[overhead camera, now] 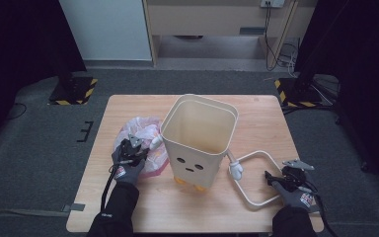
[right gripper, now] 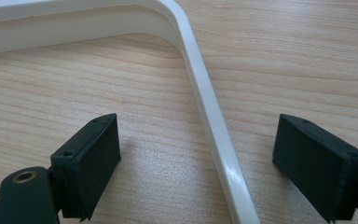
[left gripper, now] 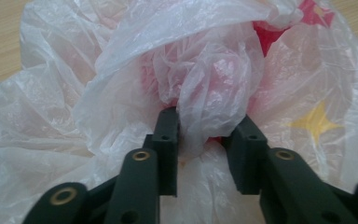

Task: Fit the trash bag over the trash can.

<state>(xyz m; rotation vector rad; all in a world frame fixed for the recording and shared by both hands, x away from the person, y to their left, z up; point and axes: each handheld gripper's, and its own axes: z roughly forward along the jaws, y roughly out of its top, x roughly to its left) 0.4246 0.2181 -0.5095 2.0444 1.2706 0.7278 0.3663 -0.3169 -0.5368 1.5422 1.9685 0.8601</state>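
Two grippers were at work on the light wooden table [overhead camera: 128, 207], each w/ its own job. Left gripper [left gripper: 209, 135] was clenched on a bunched fold of the thin white crinkled plastic bag w/ red and yellow star print [left gripper: 98, 93]; film was pinched between the pads, prob. gathered at that spot so the loose sheet could be lifted as one piece. In the high view that bag [overhead camera: 140, 133] lay on the table just left of the tall cream plastic bin w/ a cartoon face and little arms [overhead camera: 200, 136], touching or nearly touching its side — cannot tell which. Bin stood upright, mouth open, approx. table centre, likely ready to take the bag as a liner.

Right gripper [right gripper: 196, 163] was released, jaws wide apart, straddling the white rounded-rectangle plastic rim frame [right gripper: 205, 107] w/o touching it. Frame lay flat at near right [overhead camera: 256, 177], close to the bin's right hand, prob. parked there until the bag was in.
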